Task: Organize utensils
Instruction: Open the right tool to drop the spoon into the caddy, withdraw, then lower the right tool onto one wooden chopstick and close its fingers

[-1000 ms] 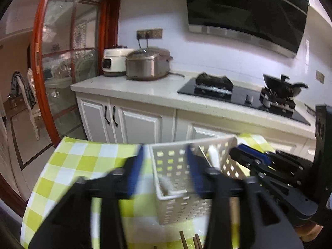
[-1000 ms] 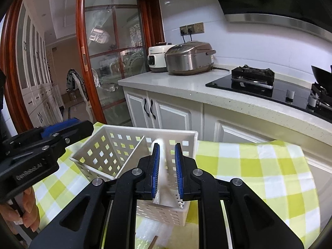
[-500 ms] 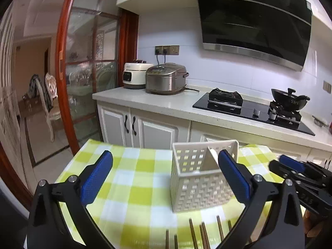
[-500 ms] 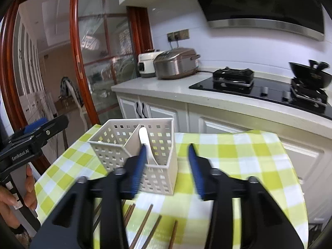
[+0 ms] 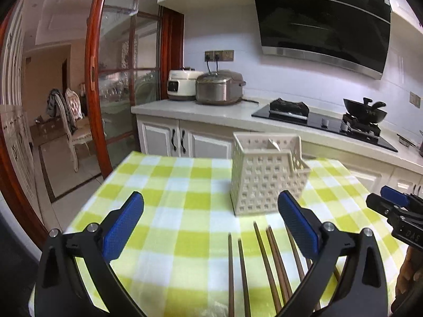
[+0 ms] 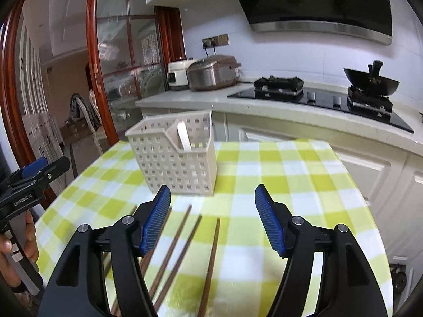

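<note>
The white perforated caddy [image 6: 173, 158] stands upright toward the far edge of the tabletop [image 6: 290, 185], which is covered in a yellow-green checked cloth. One white spoon [image 6: 183, 134] already stands in its smaller side compartment, so that part of the sorting looks done. The brown chopsticks [image 6: 182, 240] are not yet put away: they lie loose on the cloth between the caddy and the near edge, roughly parallel, pointing toward the caddy but apart from it.

By count there is one caddy and one spoon. In the left wrist view at least six chopsticks [image 5: 264, 261] can be made out; a few overlap behind the claw frame and run out of view, so the exact number cannot be settled.

The left claw [image 5: 211, 227] stands released, jaws spread wide over the cloth with nothing gripped; several chopstick tips lie beneath its span, untouched by the pads. The right claw [image 6: 212, 219] is also empty, its jaws opening, with two or three chopsticks lying on the cloth below the gap. Judging from this, the bulk of the task remains: gathering the chopsticks and standing them in the caddy's larger compartment.
</note>
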Motion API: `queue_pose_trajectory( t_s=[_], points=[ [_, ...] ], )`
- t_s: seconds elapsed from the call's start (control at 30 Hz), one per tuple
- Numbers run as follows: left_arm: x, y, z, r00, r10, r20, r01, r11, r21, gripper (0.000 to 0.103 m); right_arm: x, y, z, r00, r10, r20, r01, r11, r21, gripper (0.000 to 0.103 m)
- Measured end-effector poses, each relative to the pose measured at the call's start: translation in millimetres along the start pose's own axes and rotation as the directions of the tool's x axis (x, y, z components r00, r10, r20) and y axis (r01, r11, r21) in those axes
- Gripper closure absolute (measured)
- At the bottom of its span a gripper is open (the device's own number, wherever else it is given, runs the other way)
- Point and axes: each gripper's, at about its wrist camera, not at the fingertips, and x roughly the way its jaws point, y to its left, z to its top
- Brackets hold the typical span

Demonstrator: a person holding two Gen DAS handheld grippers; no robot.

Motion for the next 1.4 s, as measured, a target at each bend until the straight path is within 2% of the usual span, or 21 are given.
queue_pose_trajectory(
  t_s=[0.17, 0.43, 0.57, 0.63, 0.73, 0.8, 1.03, 1.23, 1.4],
  points=[
    [-3, 3, -26, 0.998, -0.036, -0.057, 0.035, 0.999, -0.023, 0.005, -4, 2, -20, 0.999, -0.024, -0.040, 0.023, 1.000, -0.005, 0.040],
    [19, 8, -57, 0.986, -0.041, -0.163, 0.034, 0.998, -0.044, 0.005, 16, 0, -41, 0.988, -0.061, -0.142, 0.061, 0.998, -0.005, 0.040],
    [30, 12, -68, 0.978, -0.031, -0.207, 0.023, 0.999, -0.042, 0.005, 34, 6, -49, 0.978, -0.065, -0.199, 0.060, 0.998, -0.034, 0.051],
    [35, 13, -71, 0.974, -0.037, -0.225, 0.030, 0.999, -0.034, 0.006, 45, 8, -51, 0.970, -0.068, -0.232, 0.058, 0.997, -0.046, 0.060],
    [41, 12, -75, 0.969, -0.043, -0.243, 0.041, 0.999, -0.011, 0.008, 64, 7, -53, 0.955, -0.075, -0.285, 0.061, 0.996, -0.057, 0.069],
    [44, 11, -77, 0.966, -0.040, -0.256, 0.043, 0.999, 0.004, 0.014, 75, 7, -53, 0.945, -0.082, -0.316, 0.064, 0.996, -0.066, 0.073],
    [59, 17, -84, 0.954, -0.035, -0.297, 0.035, 0.999, -0.005, 0.017, 100, 10, -58, 0.922, -0.092, -0.376, 0.055, 0.993, -0.108, 0.084],
    [68, 18, -86, 0.945, -0.017, -0.325, 0.020, 1.000, 0.007, 0.018, 104, 12, -59, 0.923, -0.092, -0.372, 0.048, 0.991, -0.128, 0.087],
    [76, 15, -86, 0.930, -0.008, -0.368, 0.018, 1.000, 0.022, 0.025, 104, 13, -59, 0.926, -0.083, -0.368, 0.036, 0.991, -0.133, 0.094]
  ],
)
